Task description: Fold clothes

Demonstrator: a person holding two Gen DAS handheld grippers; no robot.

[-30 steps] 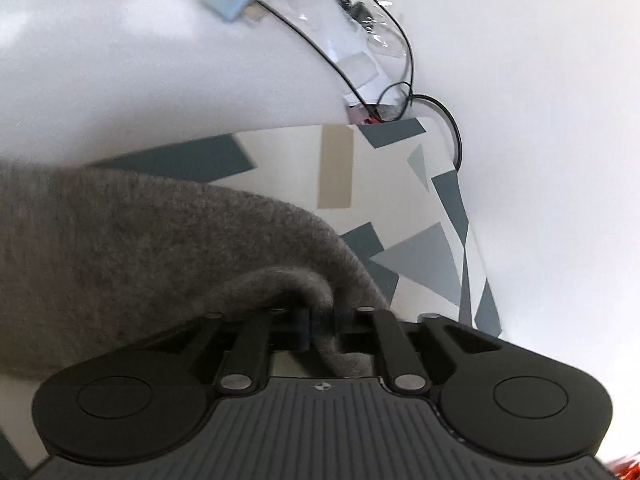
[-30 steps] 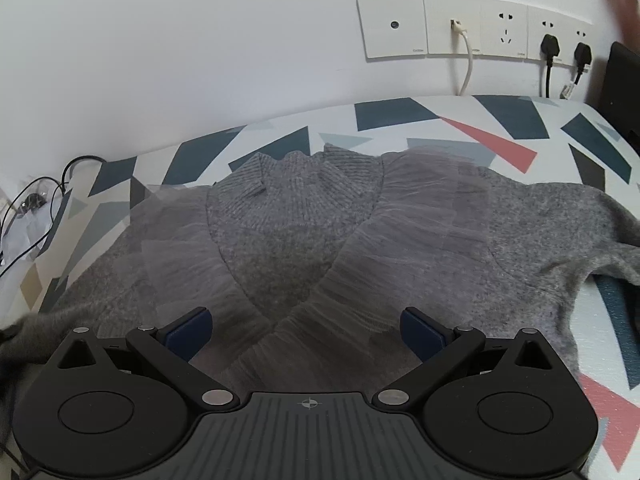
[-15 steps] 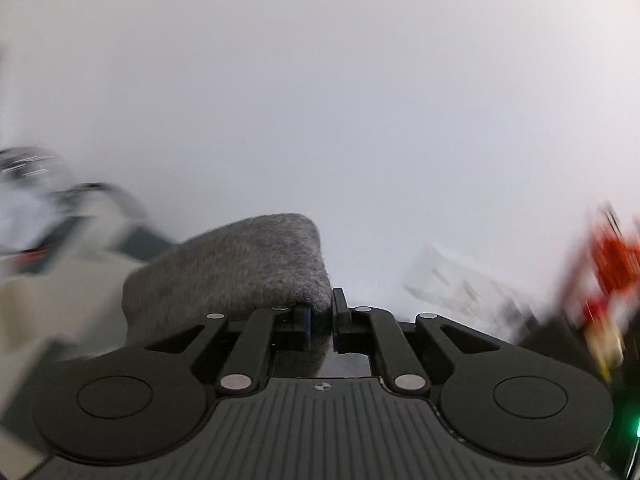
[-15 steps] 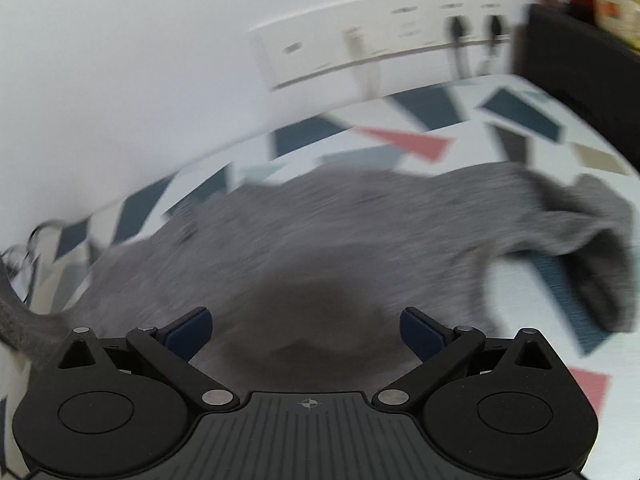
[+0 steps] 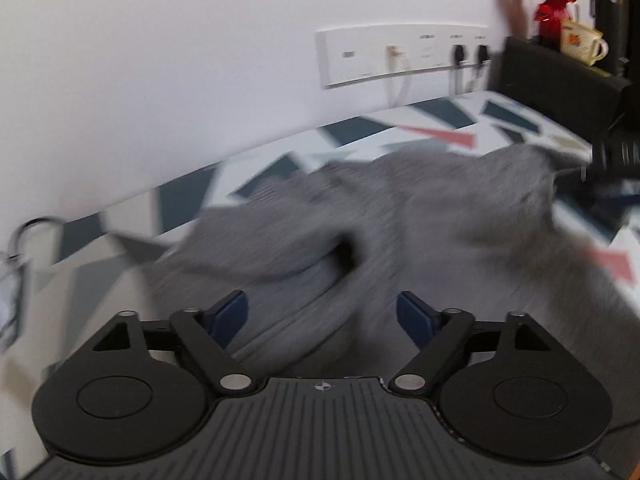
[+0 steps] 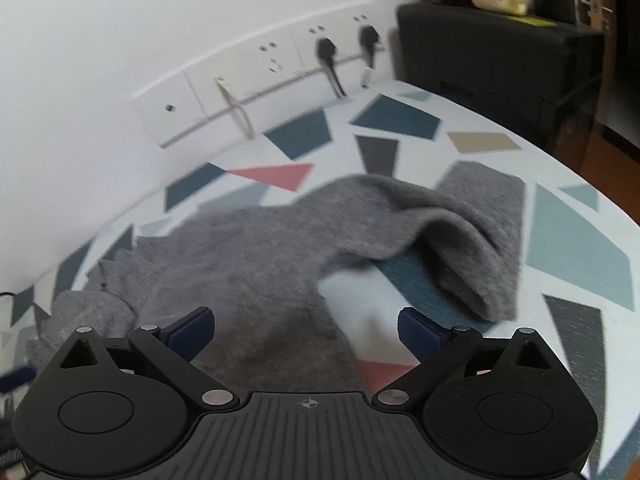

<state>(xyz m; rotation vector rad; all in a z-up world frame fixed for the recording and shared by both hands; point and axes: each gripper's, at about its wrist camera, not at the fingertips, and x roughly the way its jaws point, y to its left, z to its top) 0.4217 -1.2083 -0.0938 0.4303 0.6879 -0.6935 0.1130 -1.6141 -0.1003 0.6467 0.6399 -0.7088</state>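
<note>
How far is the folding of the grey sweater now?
Done: one sleeve lies over the grey knitted sweater. In hand: nothing; the left hand-held gripper has just opened, and the right hand-held gripper is open. Left: the crumpled other sleeve and the body.

Both wrist views close above one sweater (image 5: 400,240).

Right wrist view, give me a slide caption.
Open right tongs over a grey knitted sweater on the geometric-patterned tablecloth.
</note>
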